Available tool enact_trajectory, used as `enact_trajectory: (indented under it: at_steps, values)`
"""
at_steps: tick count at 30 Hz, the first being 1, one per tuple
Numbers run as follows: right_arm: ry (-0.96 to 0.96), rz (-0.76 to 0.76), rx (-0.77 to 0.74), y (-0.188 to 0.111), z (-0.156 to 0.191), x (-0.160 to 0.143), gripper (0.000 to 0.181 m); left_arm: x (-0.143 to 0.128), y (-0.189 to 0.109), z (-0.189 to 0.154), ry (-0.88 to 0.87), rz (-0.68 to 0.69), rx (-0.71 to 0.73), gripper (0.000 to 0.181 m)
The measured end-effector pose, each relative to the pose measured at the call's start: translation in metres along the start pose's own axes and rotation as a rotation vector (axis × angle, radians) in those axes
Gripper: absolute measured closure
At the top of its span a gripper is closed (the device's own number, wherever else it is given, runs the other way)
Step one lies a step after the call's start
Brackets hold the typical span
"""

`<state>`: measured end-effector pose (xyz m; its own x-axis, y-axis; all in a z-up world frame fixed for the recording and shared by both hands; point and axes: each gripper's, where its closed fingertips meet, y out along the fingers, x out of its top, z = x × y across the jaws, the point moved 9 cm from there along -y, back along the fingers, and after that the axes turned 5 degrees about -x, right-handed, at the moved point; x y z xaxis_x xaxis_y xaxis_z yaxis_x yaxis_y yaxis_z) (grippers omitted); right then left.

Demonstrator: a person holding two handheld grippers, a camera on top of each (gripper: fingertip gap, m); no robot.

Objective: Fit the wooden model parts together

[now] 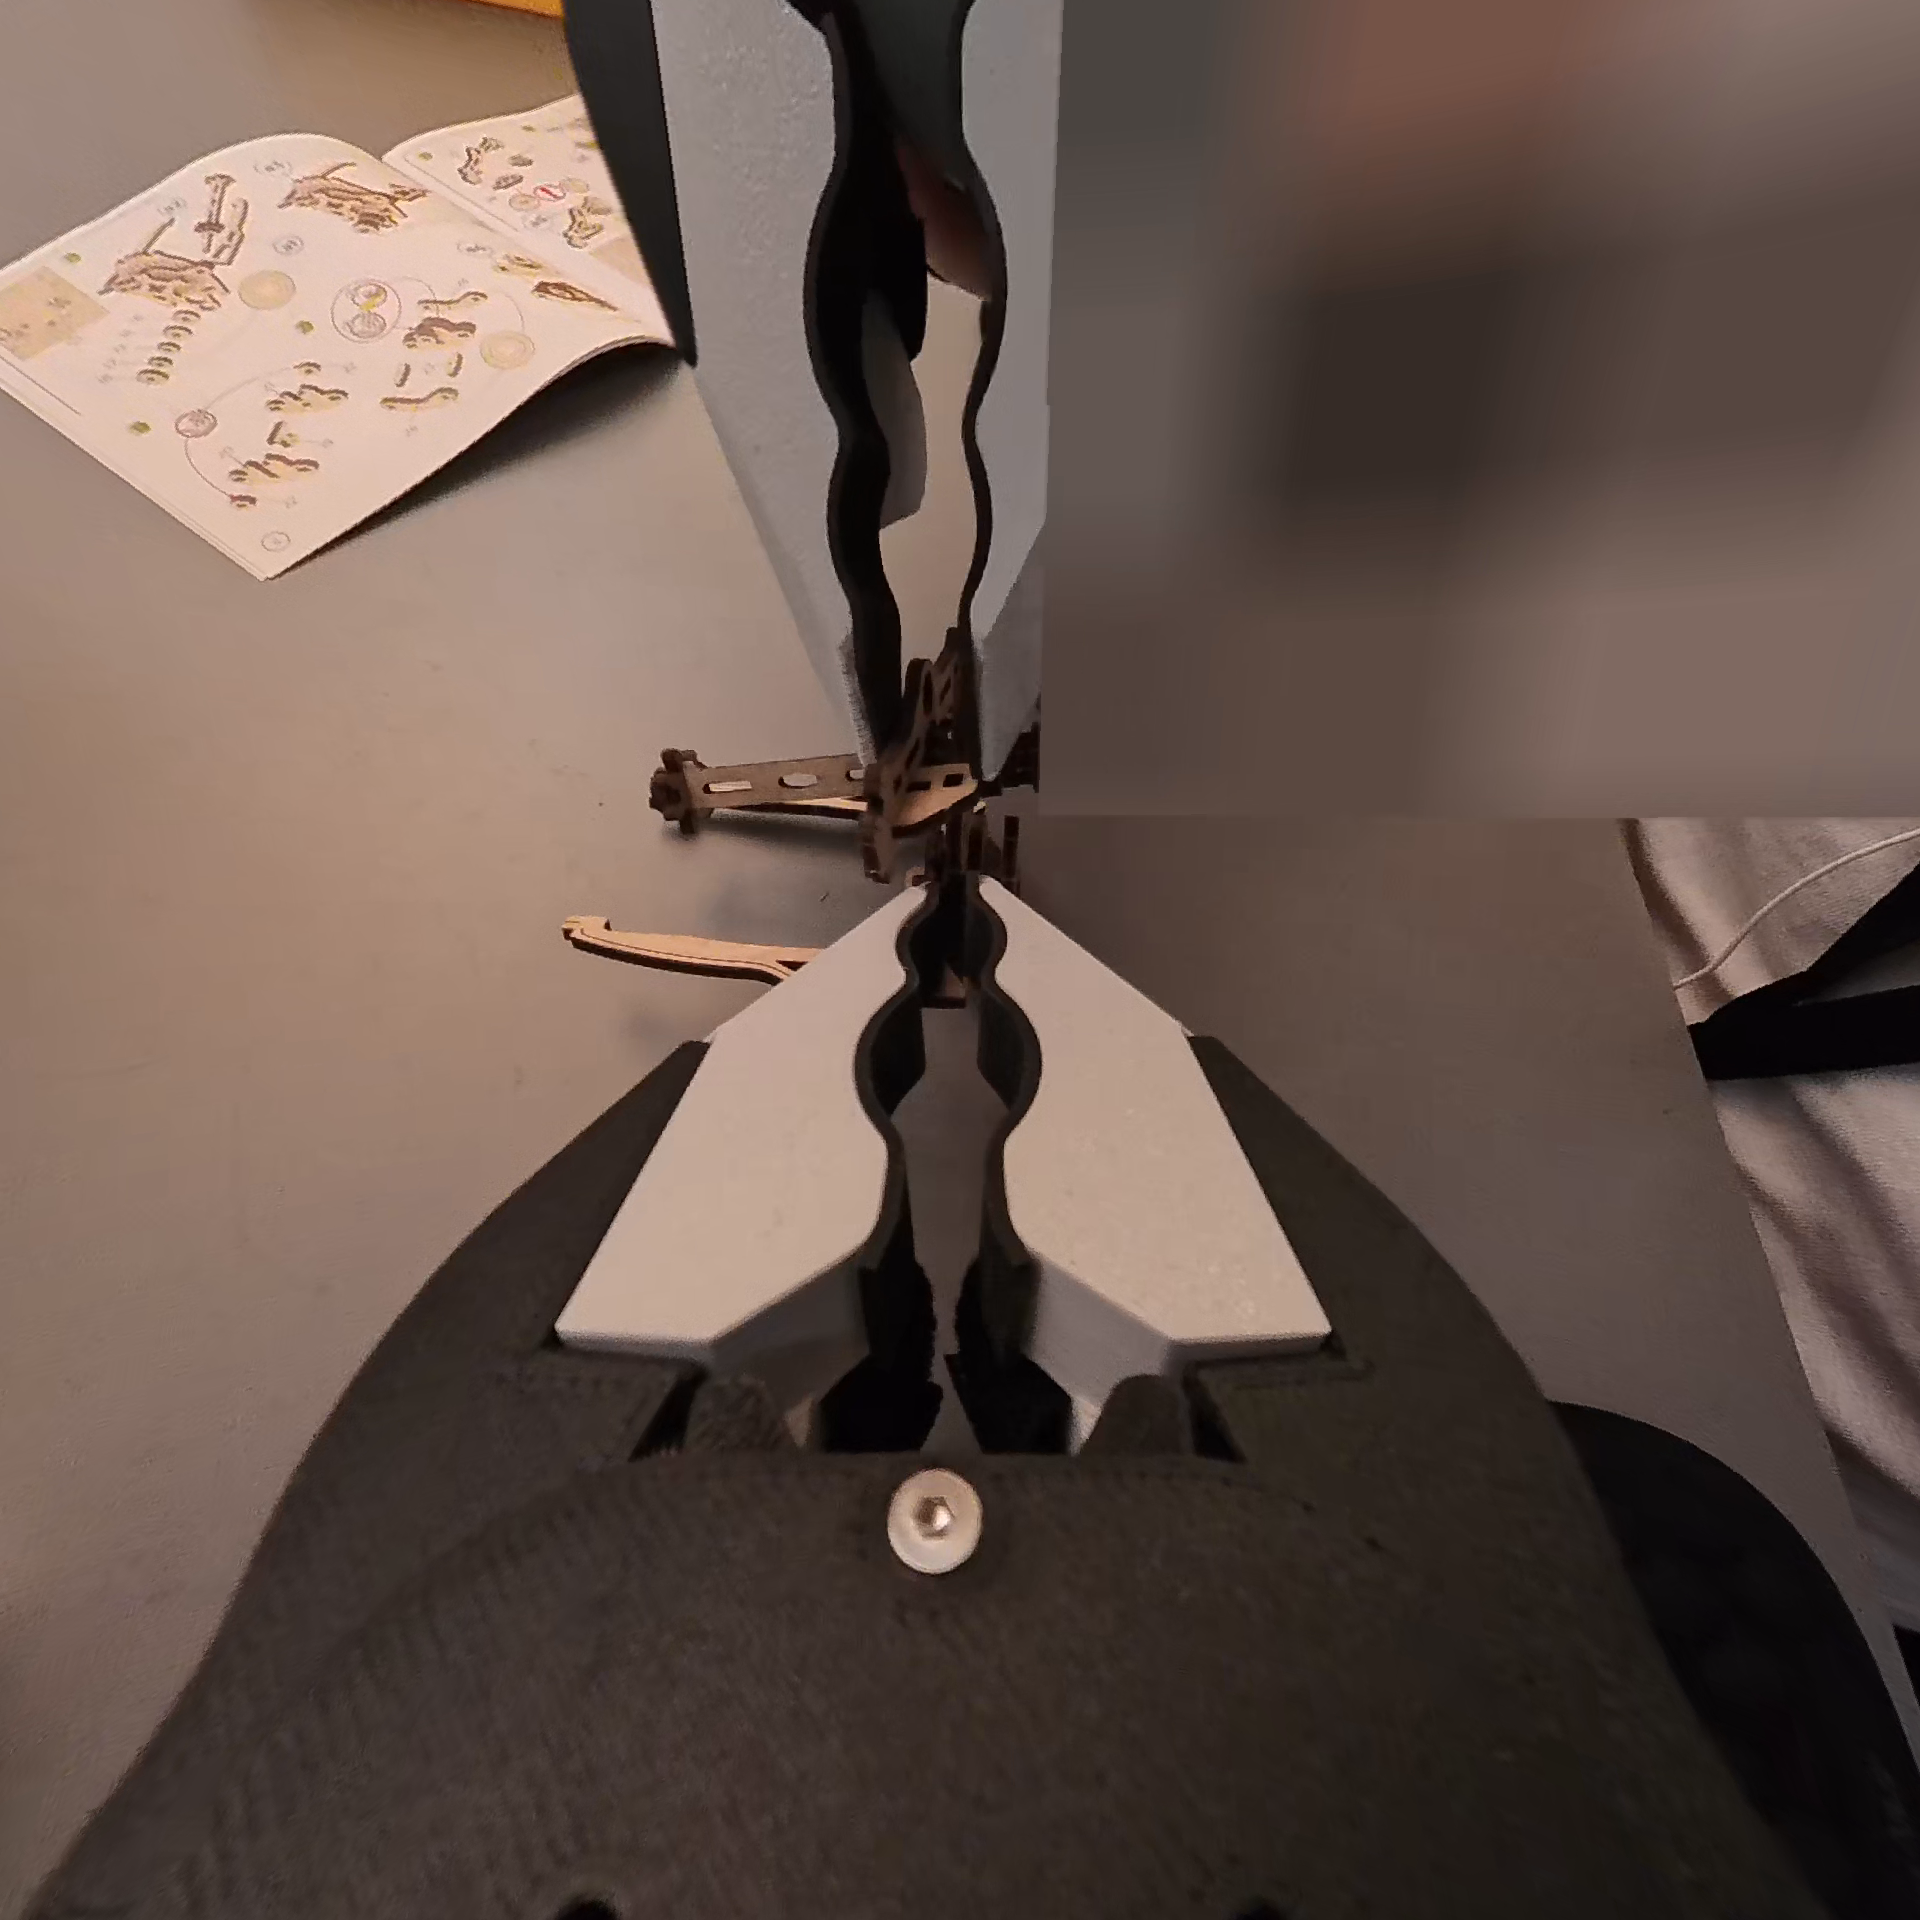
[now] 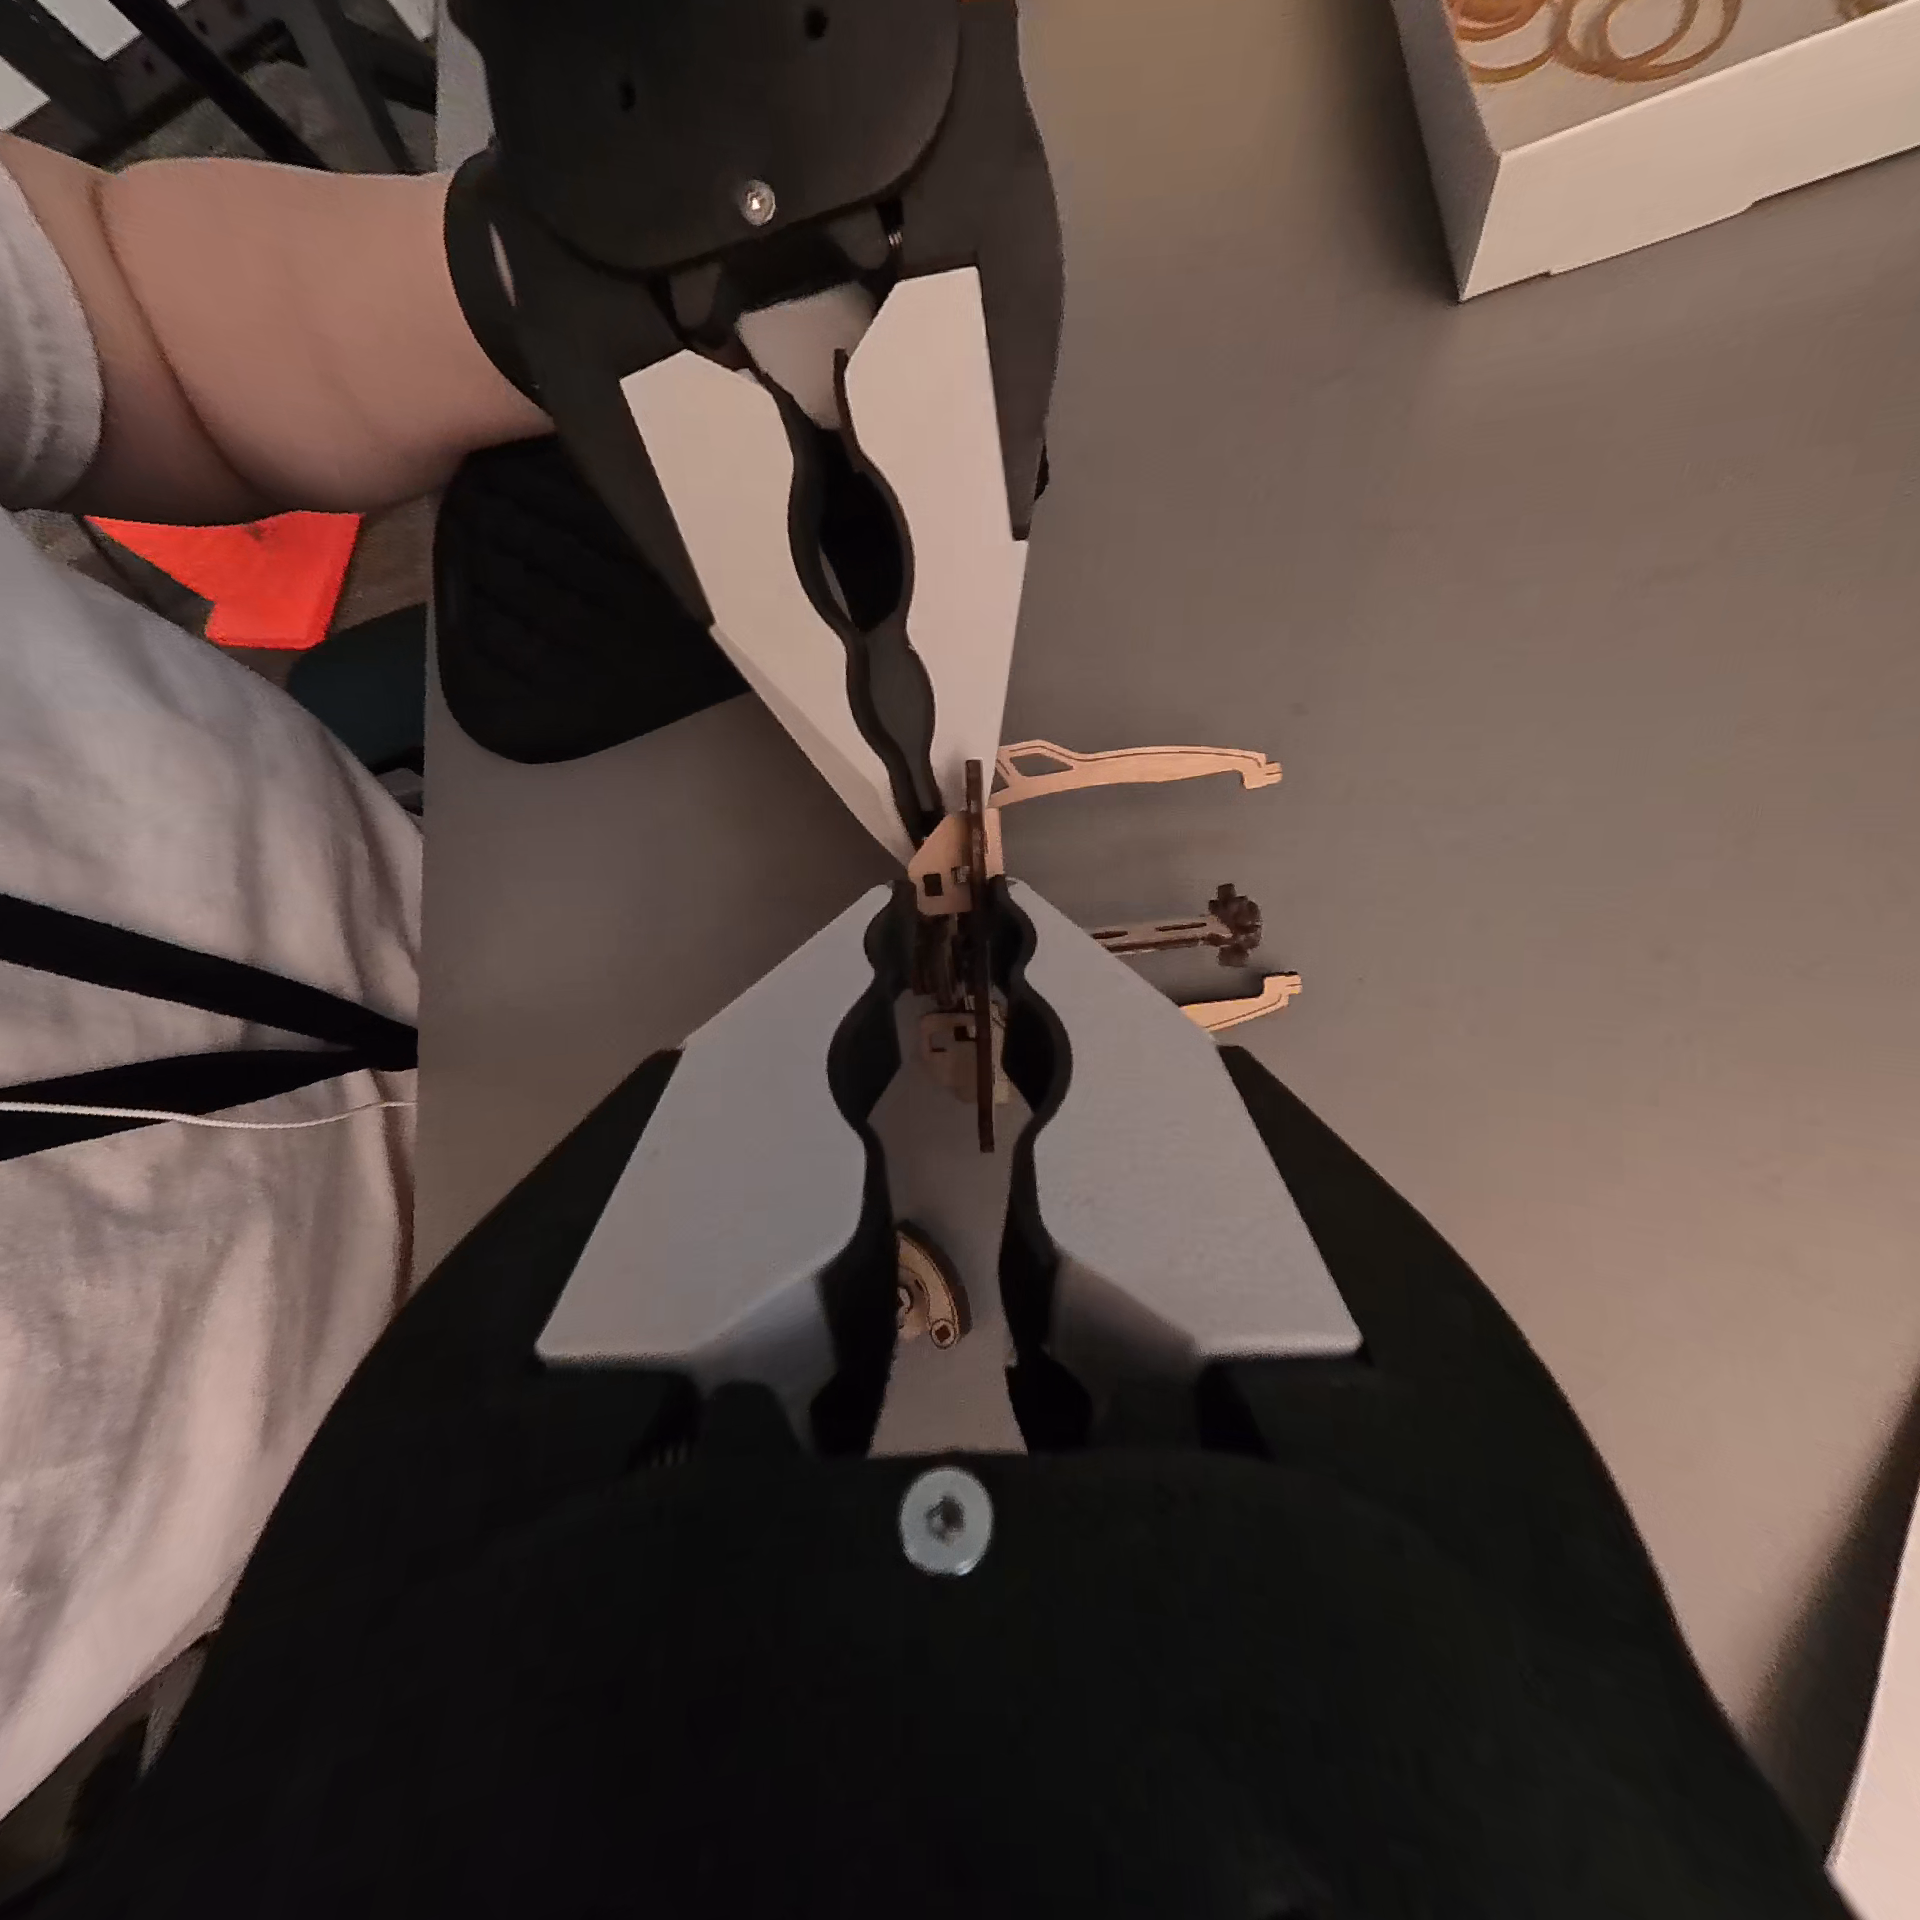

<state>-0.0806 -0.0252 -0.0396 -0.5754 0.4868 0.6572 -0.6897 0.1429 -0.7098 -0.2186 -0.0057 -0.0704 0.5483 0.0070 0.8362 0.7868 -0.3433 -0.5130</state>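
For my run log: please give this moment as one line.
left gripper: shut on wooden model | right gripper: shut on wooden model | table: loose wooden arm

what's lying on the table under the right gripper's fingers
In the right wrist view, a small rounded wooden piece lies on the grey table beneath the right gripper; the fingers hide its left side.

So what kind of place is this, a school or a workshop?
Probably a hobby or work desk, not a full workshop. A plain grey tabletop holds an open paper instruction booklet with drawings of model pieces, loose thin wooden model parts, and a white cardboard box of rubber bands.
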Motion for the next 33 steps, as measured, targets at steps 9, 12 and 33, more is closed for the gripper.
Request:
enact_trajectory:
  at_steps: [9,12,33]
  values:
    - [-0.034,-0.032,-0.091,0.001,0.007,-0.001,0.167,0.0,0.0,0.0,0.005,0.008,0.017,0.181]
    - [-0.052,-0.038,-0.13,0.001,0.011,-0.002,0.168,0.0,-0.001,0.0,0.002,0.01,0.018,0.181]
    - [-0.094,0.05,-0.116,0.0,0.011,0.005,0.168,0.001,0.0,-0.001,0.02,0.014,0.022,0.181]
